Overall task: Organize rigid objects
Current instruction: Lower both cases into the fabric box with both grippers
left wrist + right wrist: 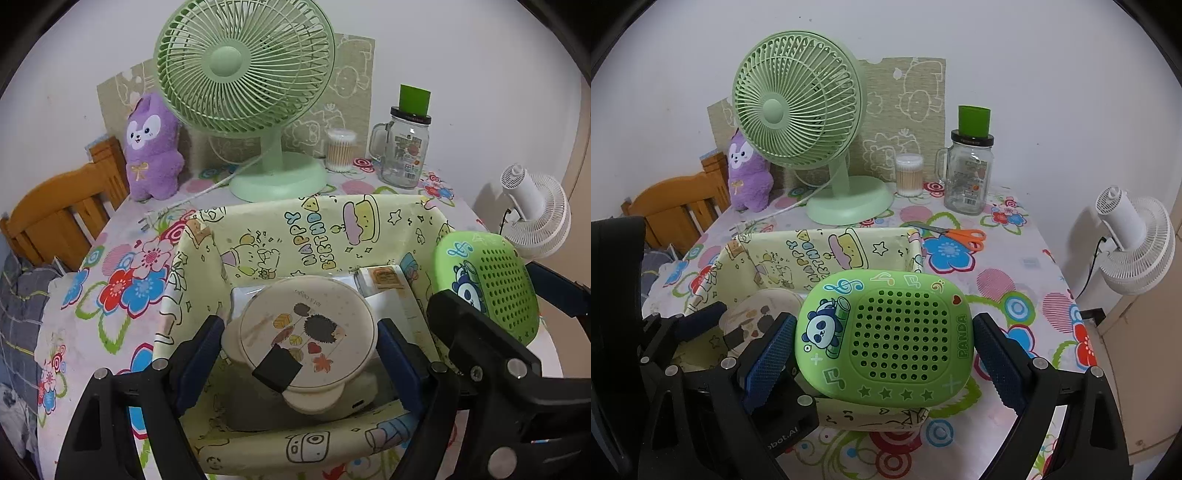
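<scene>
Green panda case (pixel 886 332), perforated and sticker-covered, sits between the right gripper's (pixel 886 343) widely spread blue pads (pixel 768 365), which press its two sides above the near corner of the fabric storage bin (pixel 827 251). Over the bin's interior, the left gripper (pixel 301 347) clamps a round cream hedgehog-print container (pixel 306 328), jaws moderately spread.

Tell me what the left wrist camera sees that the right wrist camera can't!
Only the left wrist view shows the white boxes lying in the basket behind the round cream lid.

Only the right wrist view shows the orange scissors on the tablecloth, plus the whole front of the green panda case.

Both show the big green fan, purple plush toy, glass jar mug, yellow birthday basket and round cream lid.
</scene>
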`<state>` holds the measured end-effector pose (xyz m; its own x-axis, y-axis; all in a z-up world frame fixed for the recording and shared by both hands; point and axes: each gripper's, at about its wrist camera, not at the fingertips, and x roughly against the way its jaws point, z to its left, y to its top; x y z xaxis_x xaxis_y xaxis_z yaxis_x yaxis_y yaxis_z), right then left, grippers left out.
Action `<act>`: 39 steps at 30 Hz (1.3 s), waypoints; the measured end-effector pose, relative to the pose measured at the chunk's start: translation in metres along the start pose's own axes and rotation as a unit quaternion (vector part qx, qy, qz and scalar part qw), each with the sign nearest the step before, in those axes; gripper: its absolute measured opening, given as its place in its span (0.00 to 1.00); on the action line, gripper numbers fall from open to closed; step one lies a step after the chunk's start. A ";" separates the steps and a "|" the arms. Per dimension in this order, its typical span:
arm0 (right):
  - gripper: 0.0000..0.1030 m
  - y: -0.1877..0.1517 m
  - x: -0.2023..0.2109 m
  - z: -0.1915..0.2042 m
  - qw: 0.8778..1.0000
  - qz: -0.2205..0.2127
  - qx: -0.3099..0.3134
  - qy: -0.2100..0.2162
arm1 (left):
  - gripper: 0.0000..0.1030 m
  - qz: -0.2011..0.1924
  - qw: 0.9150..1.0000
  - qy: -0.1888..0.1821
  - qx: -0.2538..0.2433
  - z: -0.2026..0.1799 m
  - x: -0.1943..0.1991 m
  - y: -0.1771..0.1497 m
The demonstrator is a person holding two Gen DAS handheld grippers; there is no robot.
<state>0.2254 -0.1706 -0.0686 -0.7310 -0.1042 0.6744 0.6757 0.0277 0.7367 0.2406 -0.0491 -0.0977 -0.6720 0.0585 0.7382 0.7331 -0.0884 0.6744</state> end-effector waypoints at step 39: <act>0.97 0.011 -0.029 0.026 1.000 -0.004 0.029 0.012 | 1.00 -0.002 0.998 0.055 -0.004 0.015 0.001 0.002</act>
<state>0.2519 -0.1409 -0.0785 -0.7331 -0.1278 0.6680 0.6631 0.0845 0.7438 0.2429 -0.0341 -0.0956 -0.6834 -0.0510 0.7283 0.7292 -0.0965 0.6775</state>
